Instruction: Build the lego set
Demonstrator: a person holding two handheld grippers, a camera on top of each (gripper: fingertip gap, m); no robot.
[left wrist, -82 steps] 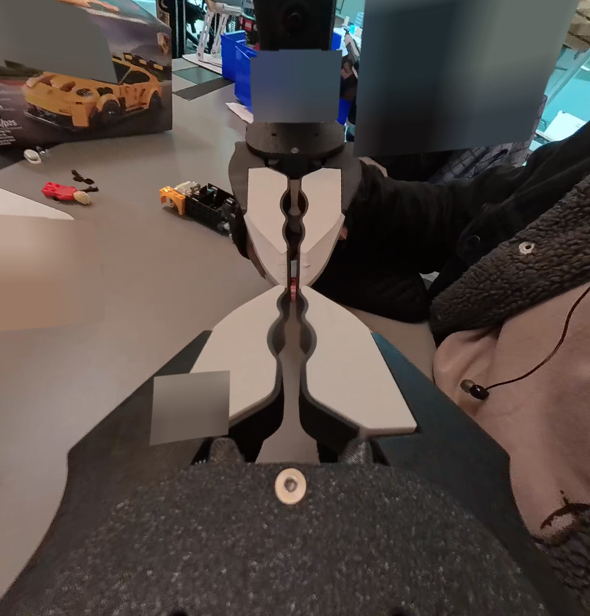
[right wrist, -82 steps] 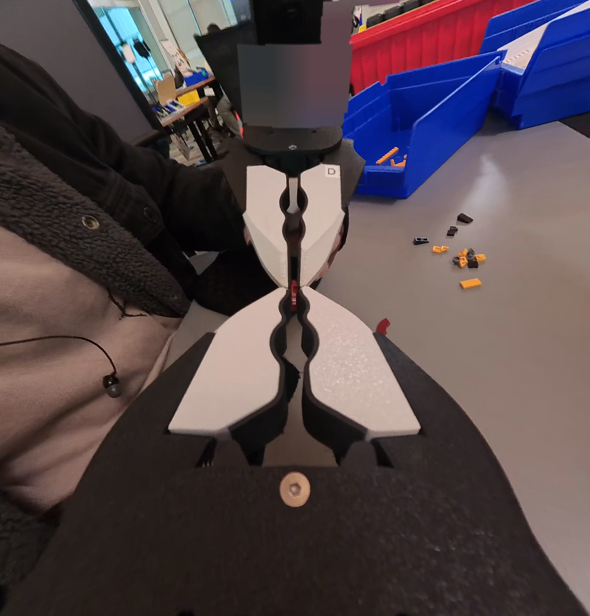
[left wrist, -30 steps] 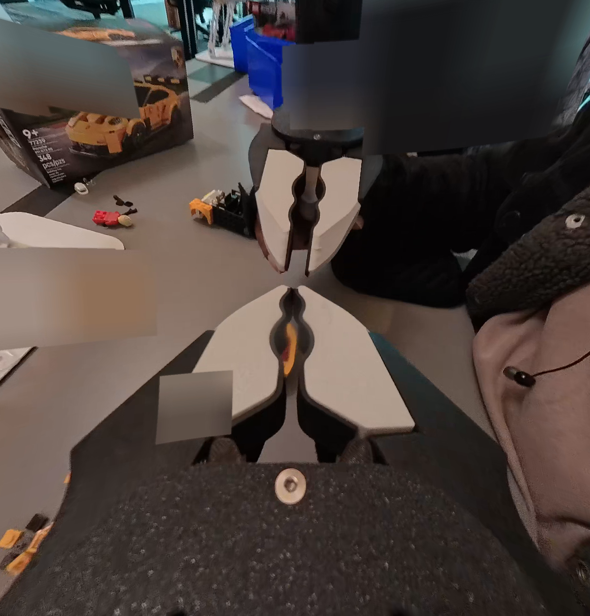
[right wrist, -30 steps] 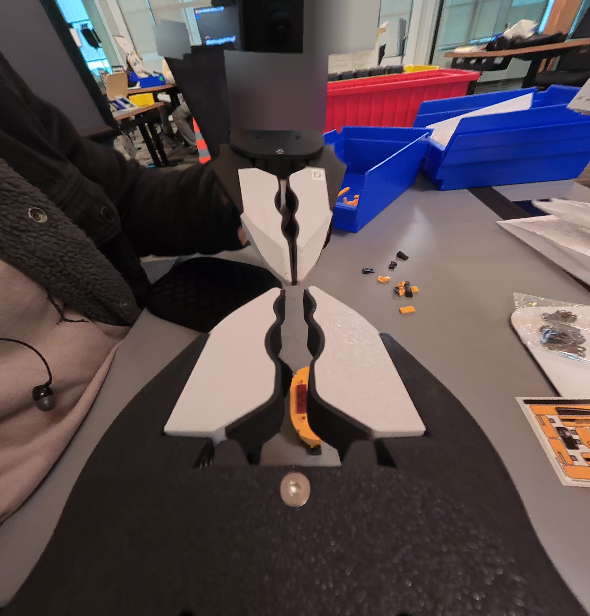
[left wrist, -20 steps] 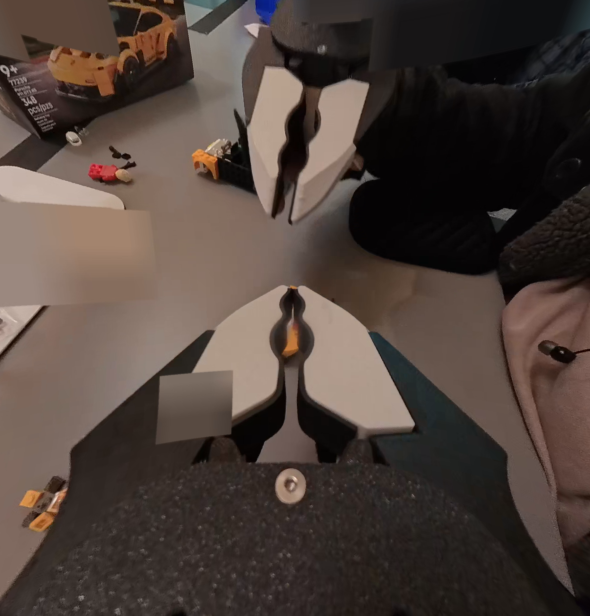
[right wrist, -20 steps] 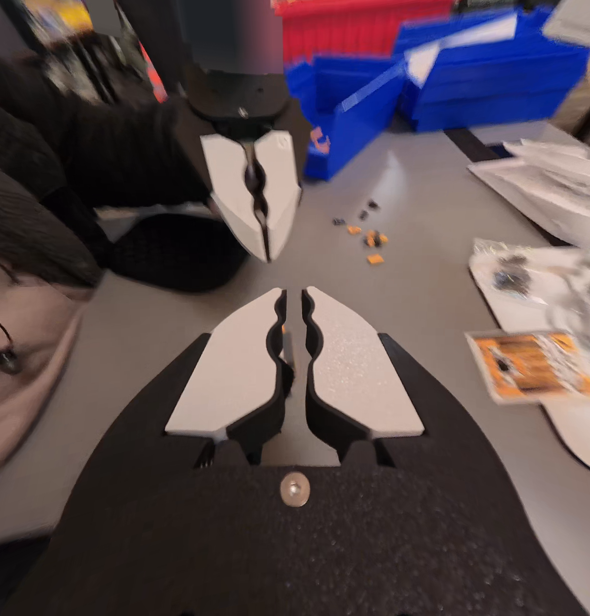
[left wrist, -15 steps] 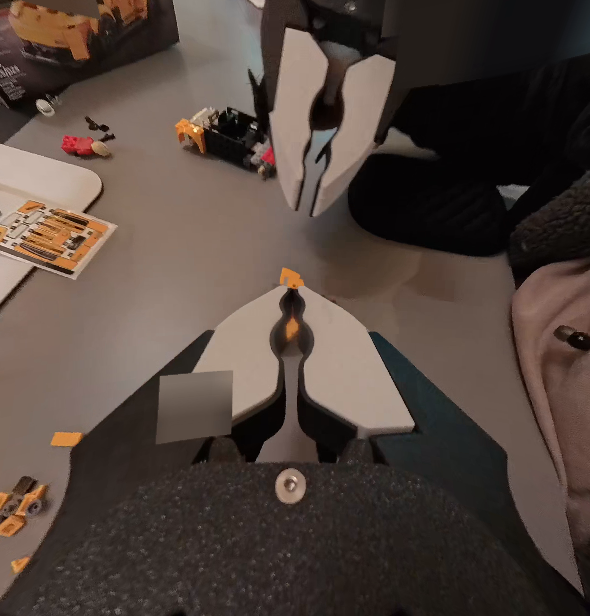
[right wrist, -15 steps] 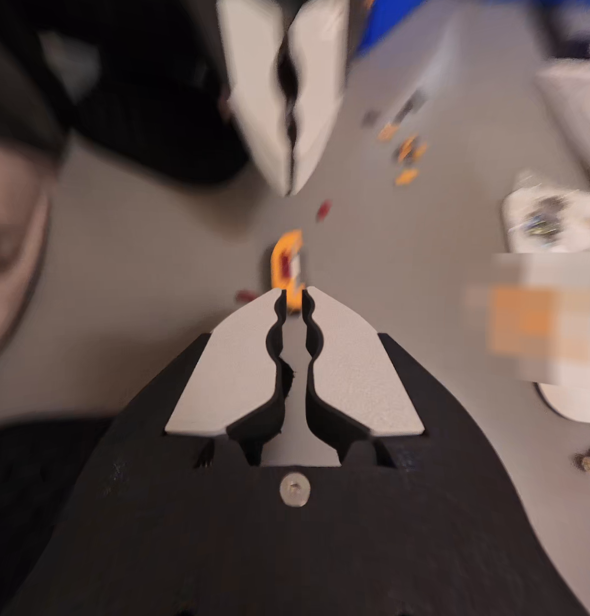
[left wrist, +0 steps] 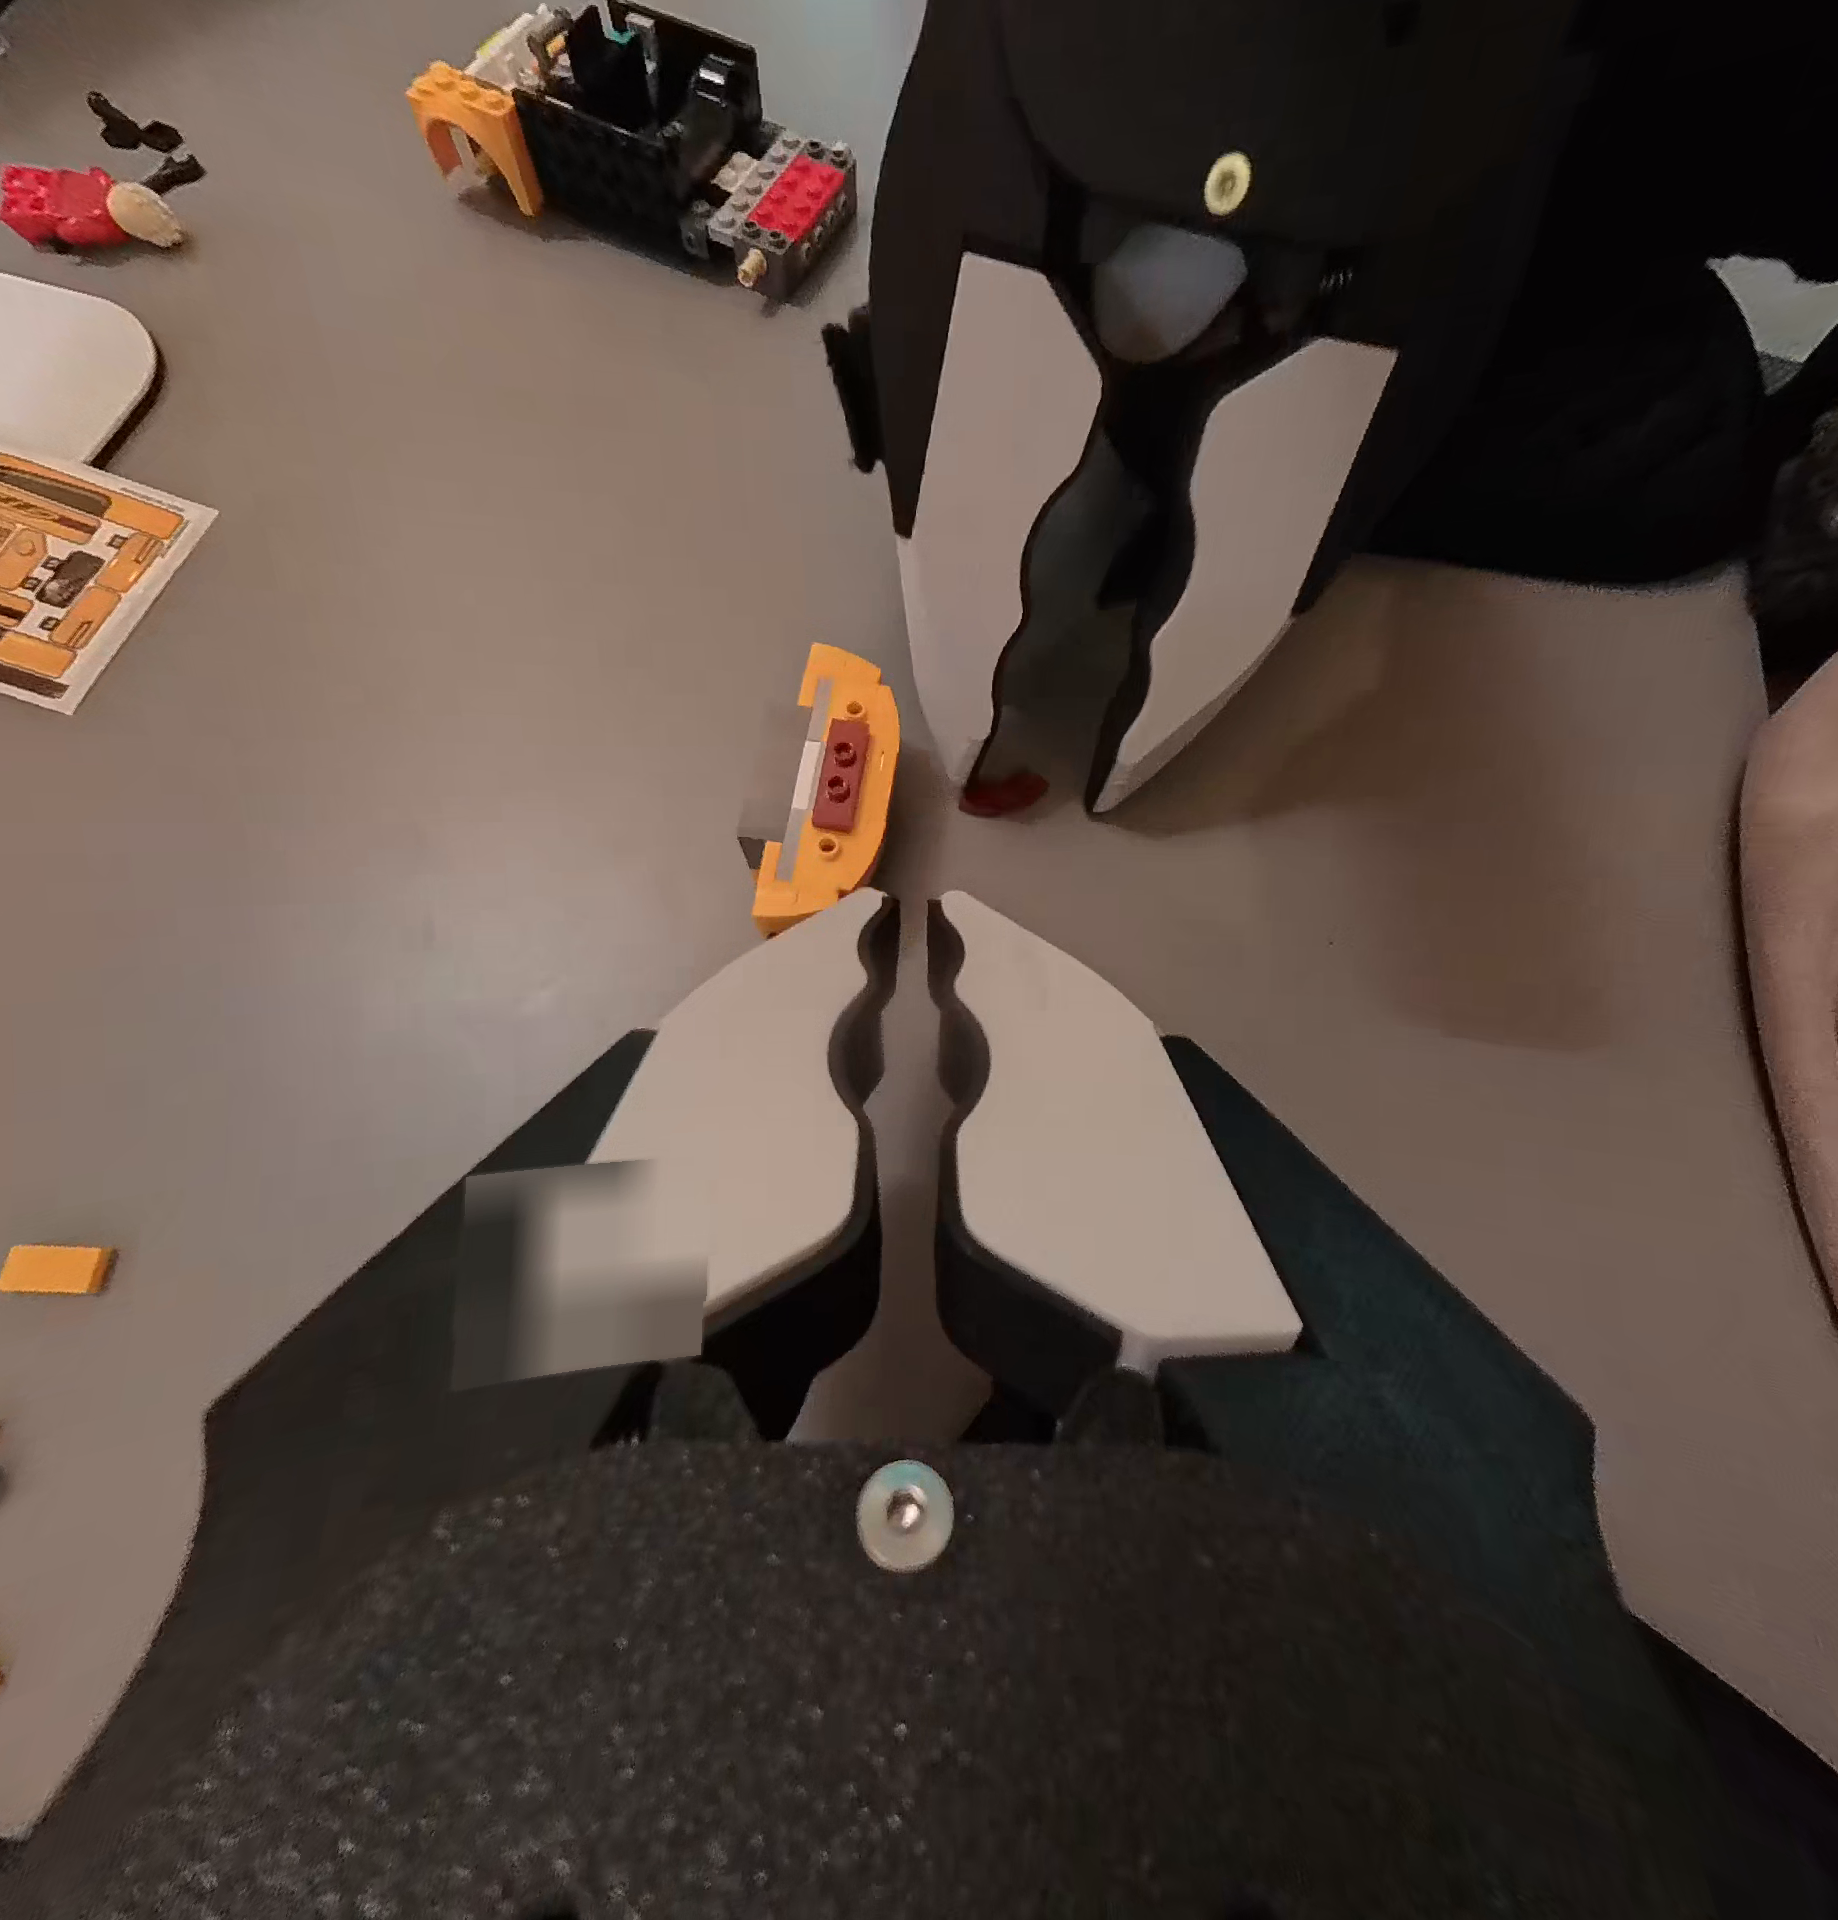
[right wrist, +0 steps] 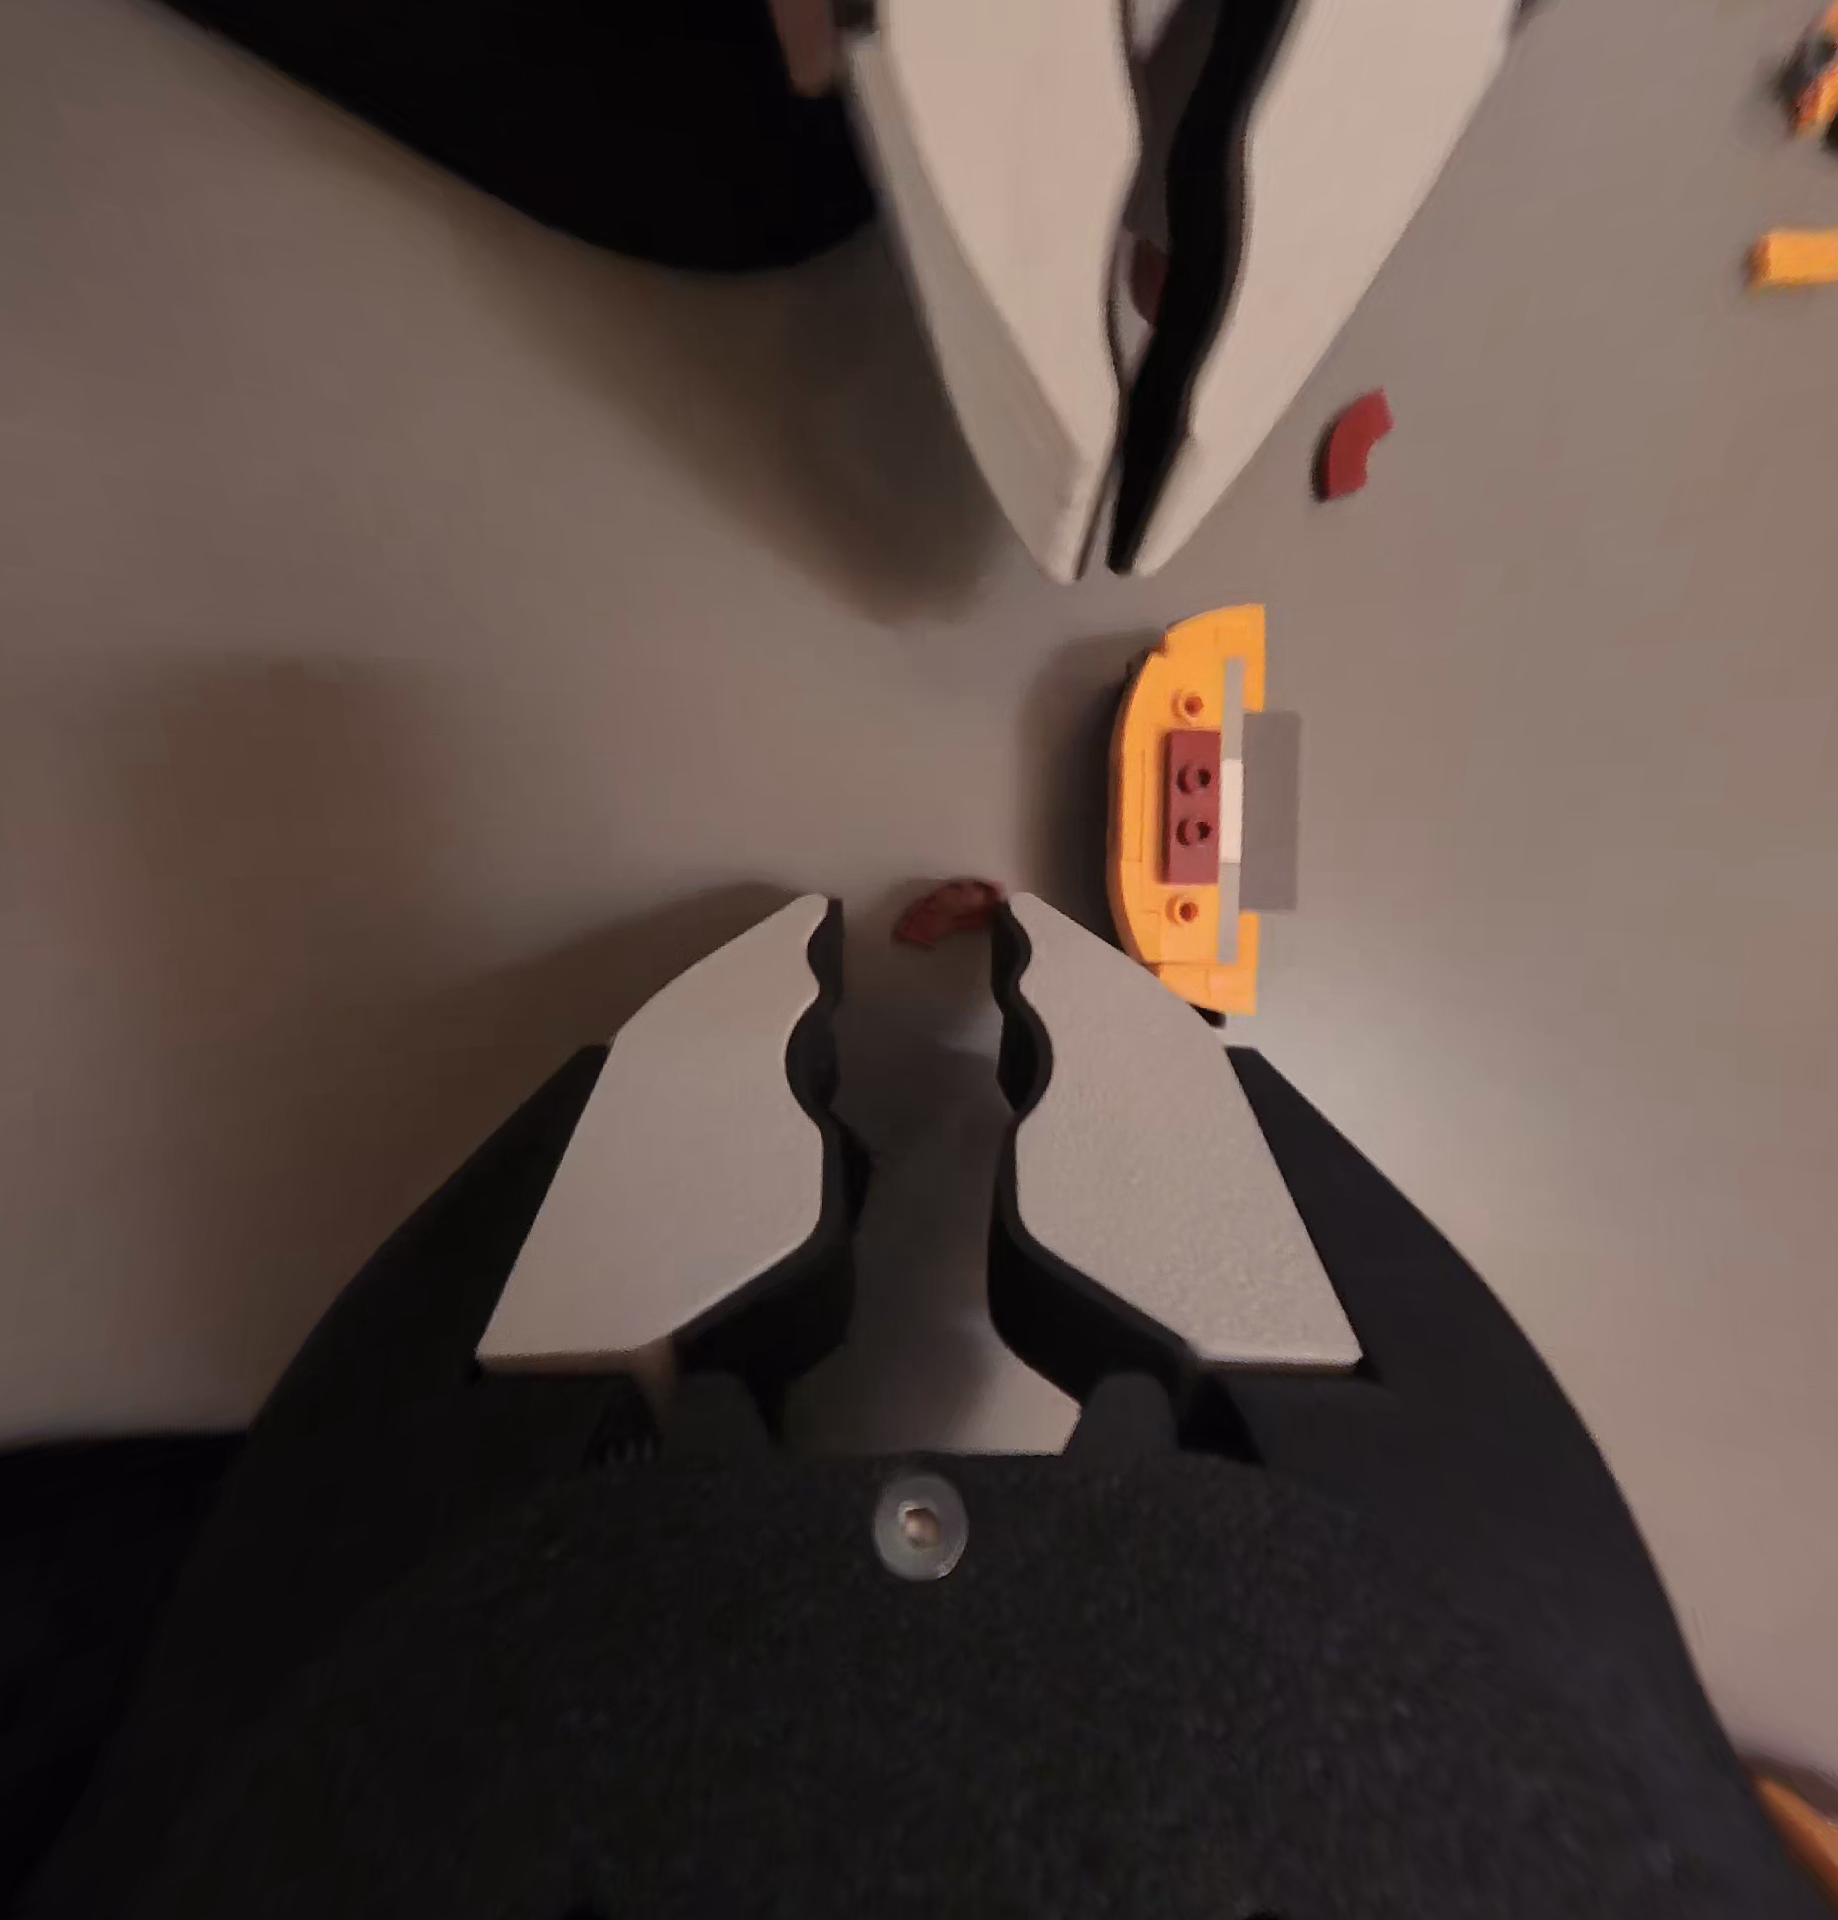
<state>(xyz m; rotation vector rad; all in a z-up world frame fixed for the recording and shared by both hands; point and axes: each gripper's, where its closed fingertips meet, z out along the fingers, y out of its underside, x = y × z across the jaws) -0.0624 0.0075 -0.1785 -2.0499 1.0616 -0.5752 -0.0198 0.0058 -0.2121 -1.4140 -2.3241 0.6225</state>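
The fingers of both grippers are now empty, the left gripper (left wrist: 912, 906) nearly together, the right gripper (right wrist: 920, 909) apart around a dark red curved piece (right wrist: 944, 906), because the orange sub-assembly (left wrist: 827, 781) was put down just beside them, so a new pick comes next.

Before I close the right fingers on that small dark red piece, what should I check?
1. Right gripper open: ok.
2. Small dark red piece between its fingertips: ok, though only at the very tips and nearer one finger.
3. Piece lying on the table, not gripped: ok.
4. Orange curved assembly clear of the closing fingers: cannot tell, as it sits close beside one finger.
5. Left gripper empty: ok, with a narrow gap and nothing in it.
6. Second dark red piece out of the way: ok.
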